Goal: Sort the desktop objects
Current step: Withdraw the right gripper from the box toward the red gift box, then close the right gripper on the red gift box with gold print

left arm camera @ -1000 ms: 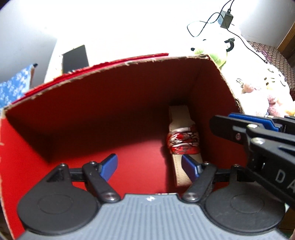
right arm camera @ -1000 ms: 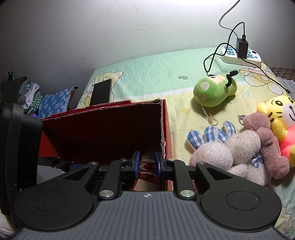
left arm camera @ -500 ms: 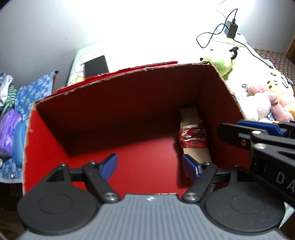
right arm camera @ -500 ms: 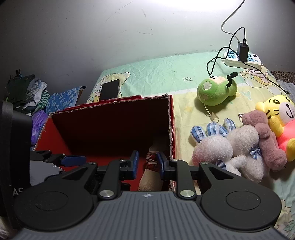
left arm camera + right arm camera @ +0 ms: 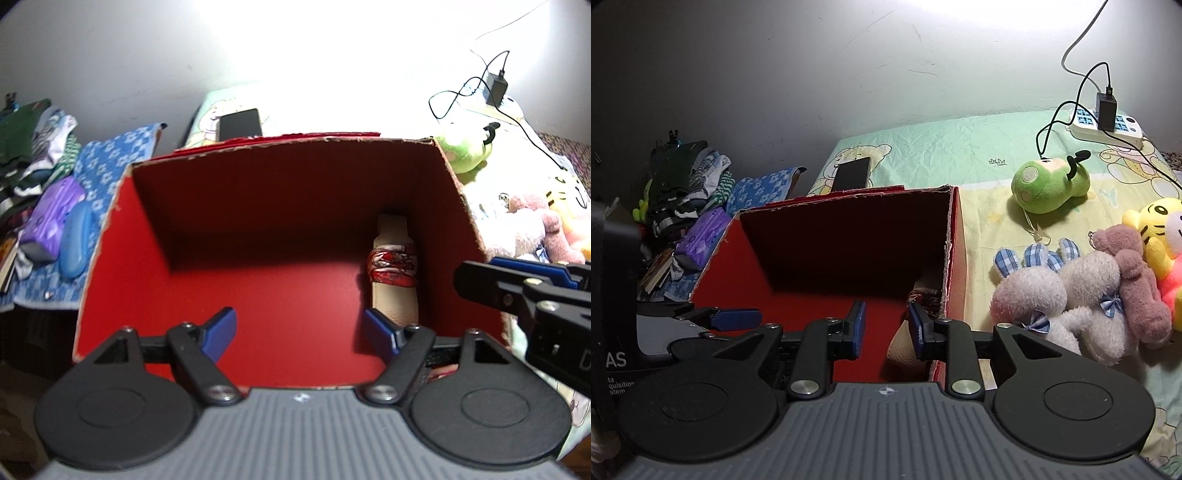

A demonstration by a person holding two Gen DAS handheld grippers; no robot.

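Both cameras have drawn back and upward since the earlier frames, so we now see the whole red cardboard box (image 5: 258, 229) and more of the bed around it. We note the left hand-held gripper (image 5: 299, 328) over the box's near edge, jaws spread wide and holding nothing. The right hand-held gripper (image 5: 886, 328) sits at the box's near right corner, jaws parted and also empty. The sorted item, a beige pouch with a red patterned band (image 5: 393, 269), lies flat on the box floor against the right wall, clear of both grippers. Outside the box to the right, on the bed sheet (image 5: 960, 155), remain a green plush (image 5: 1049, 184), a white plush rabbit (image 5: 1052, 295), a pink bear (image 5: 1134, 280) and a yellow tiger plush (image 5: 1160, 229). In our judgement the next pick is a plush; we advise lifting the right gripper clear of the box wall first, then closing on the rabbit's body, not an ear.
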